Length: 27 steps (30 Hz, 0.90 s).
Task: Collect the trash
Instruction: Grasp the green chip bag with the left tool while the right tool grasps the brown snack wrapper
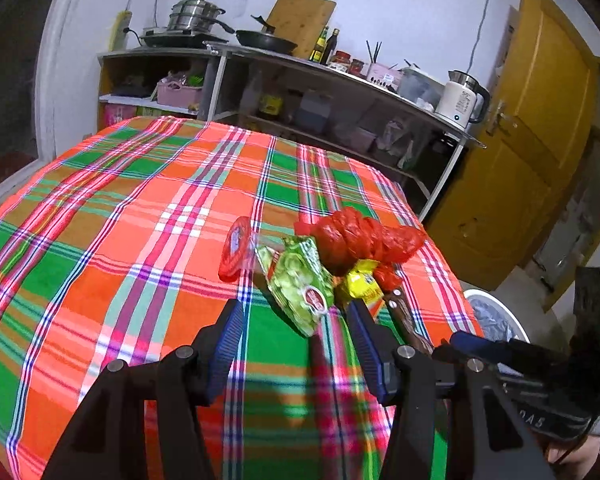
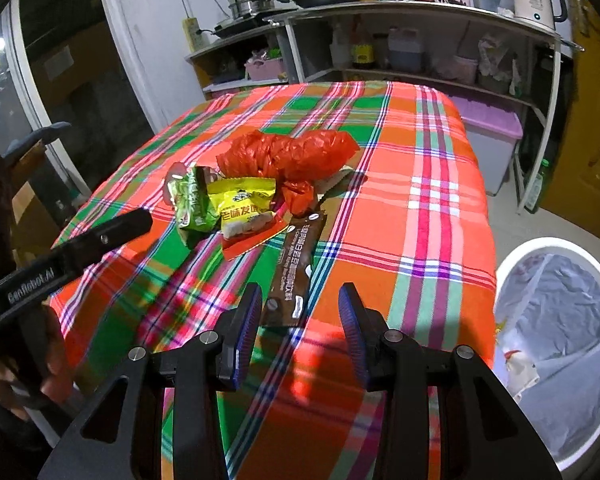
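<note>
Desk (image 2: 440, 168): covered with an orange, green and pink plaid cloth; all the trash lies in one cluster near its right-hand edge.
Bin (image 2: 556, 344): white rim, clear liner, on the floor just beside the desk's right side; a scrap or two already inside.
Red plastic bag (image 2: 288, 152): crumpled and twisted, at the far side of the cluster, touching the wrappers.
Brown sachet (image 2: 296, 264): long coffee stick, flat on the cloth, its near end lying in line with the right tongs.
Green wrapper (image 1: 300, 284): crinkled snack pack, leaning against the yellow one.
Yellow wrapper (image 2: 242, 204): small packet between the green wrapper and the red bag, resting on an orange scrap.
Red-rimmed clear packet (image 1: 236, 248): at the left edge of the cluster, behind the green wrapper.
Left tongs (image 1: 296, 312): jaws wide apart, holding nothing; the green wrapper's near corner sits just ahead of the gap, not pinched.
Right tongs (image 2: 300, 300): jaws moderately apart, empty; the brown sachet's end lies between and below the pads, untouched as far as can be seen.
Risk, cloth: closing low on the flat sachet could pinch the plaid cloth and drag the cluster.
Risk, overlap: lifting one wrapper may drag its neighbours towards the edge and onto the floor.
Risk, tongs: both work the same cluster and could collide.
</note>
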### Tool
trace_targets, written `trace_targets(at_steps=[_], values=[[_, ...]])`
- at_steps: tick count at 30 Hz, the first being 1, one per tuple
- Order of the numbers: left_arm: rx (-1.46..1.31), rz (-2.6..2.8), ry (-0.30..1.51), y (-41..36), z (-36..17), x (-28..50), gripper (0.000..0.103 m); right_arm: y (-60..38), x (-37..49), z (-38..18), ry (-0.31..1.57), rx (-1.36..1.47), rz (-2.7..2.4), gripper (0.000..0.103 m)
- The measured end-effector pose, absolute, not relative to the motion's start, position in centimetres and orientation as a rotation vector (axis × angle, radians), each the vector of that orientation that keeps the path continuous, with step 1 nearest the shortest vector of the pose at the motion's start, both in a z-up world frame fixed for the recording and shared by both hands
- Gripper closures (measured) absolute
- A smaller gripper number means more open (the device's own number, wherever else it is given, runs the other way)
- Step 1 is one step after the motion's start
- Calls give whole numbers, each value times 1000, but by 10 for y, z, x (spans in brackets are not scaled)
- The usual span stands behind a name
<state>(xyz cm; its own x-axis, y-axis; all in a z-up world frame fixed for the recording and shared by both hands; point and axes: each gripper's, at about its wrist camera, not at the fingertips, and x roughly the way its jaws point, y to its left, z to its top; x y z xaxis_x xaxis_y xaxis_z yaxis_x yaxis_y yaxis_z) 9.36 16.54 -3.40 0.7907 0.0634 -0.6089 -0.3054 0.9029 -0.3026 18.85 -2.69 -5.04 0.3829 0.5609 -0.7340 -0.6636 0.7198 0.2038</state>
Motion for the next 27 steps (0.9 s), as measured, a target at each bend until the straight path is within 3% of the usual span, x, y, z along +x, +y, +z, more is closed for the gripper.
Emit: trace_targets(at_steps=[12,13,16,27], values=[[-455,199,694,174,-51,128,50,-16,193,-59,888,-167,777,62],[-458,202,701,175,-53,131,50,-15,193,-59,885,-173,776,63],[-469,204,721,176,-57,138,50,-16,192,-59,874,-192,755,80],[-487,237,755,179,-61,150,52,-23,195,-60,882,-157,775,81]])
